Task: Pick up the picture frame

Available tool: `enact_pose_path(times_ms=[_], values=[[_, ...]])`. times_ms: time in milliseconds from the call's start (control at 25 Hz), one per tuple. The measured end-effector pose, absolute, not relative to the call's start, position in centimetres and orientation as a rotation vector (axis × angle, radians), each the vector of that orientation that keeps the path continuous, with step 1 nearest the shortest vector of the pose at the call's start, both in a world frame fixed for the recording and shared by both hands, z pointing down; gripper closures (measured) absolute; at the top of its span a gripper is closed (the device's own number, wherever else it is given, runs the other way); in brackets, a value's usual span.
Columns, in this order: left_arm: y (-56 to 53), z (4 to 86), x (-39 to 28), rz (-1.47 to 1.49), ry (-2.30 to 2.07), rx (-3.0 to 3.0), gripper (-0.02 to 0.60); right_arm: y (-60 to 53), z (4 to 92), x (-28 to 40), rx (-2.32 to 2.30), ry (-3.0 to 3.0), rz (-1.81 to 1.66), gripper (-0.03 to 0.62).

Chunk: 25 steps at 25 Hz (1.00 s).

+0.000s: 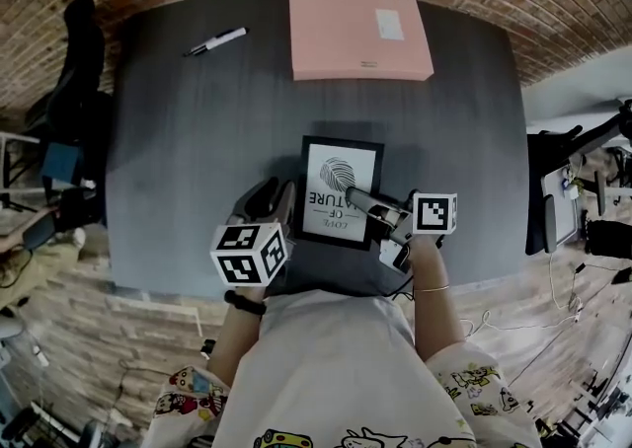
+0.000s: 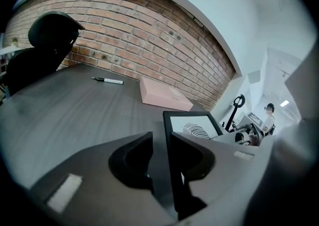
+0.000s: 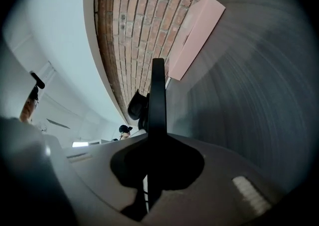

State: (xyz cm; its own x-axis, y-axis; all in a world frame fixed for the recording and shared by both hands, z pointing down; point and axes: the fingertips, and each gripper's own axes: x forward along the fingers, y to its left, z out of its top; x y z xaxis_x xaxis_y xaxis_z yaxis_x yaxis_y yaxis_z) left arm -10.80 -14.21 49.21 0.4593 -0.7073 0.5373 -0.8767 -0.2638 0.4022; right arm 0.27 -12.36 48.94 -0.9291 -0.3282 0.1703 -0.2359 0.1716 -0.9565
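Observation:
The picture frame (image 1: 341, 189) is black with a white fingerprint print, and it sits over the near middle of the dark table (image 1: 197, 160). My right gripper (image 1: 355, 199) is shut on its right edge. In the right gripper view the frame (image 3: 158, 95) runs edge-on out of the closed jaws of my right gripper (image 3: 153, 140). My left gripper (image 1: 275, 197) is at the frame's left edge. In the left gripper view that edge of the frame (image 2: 194, 126) passes between the jaws of my left gripper (image 2: 162, 148), lying against the right finger, with a strip of table showing beside the left one.
A flat pink box (image 1: 346, 32) lies at the table's far side, and a marker pen (image 1: 215, 41) lies far left. A black chair (image 1: 79, 51) stands off the left edge. A brick wall runs behind the table. The person's body is at the near edge.

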Motion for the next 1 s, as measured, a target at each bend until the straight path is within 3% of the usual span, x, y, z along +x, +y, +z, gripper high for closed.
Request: enact_pose_path(times_ms=[400, 1000], values=[[-12.9, 45.3, -11.2, 0.269, -1.366, 2.134, 0.460, -10.9, 46.0, 1.4, -0.671, 2.458, -1.754, 0.581], [-10.2, 40.2, -12.0, 0.243, -1.422, 2.282, 0.472, -9.5, 39.1, 3.3, -1.000, 2.744, -1.242, 0.582]])
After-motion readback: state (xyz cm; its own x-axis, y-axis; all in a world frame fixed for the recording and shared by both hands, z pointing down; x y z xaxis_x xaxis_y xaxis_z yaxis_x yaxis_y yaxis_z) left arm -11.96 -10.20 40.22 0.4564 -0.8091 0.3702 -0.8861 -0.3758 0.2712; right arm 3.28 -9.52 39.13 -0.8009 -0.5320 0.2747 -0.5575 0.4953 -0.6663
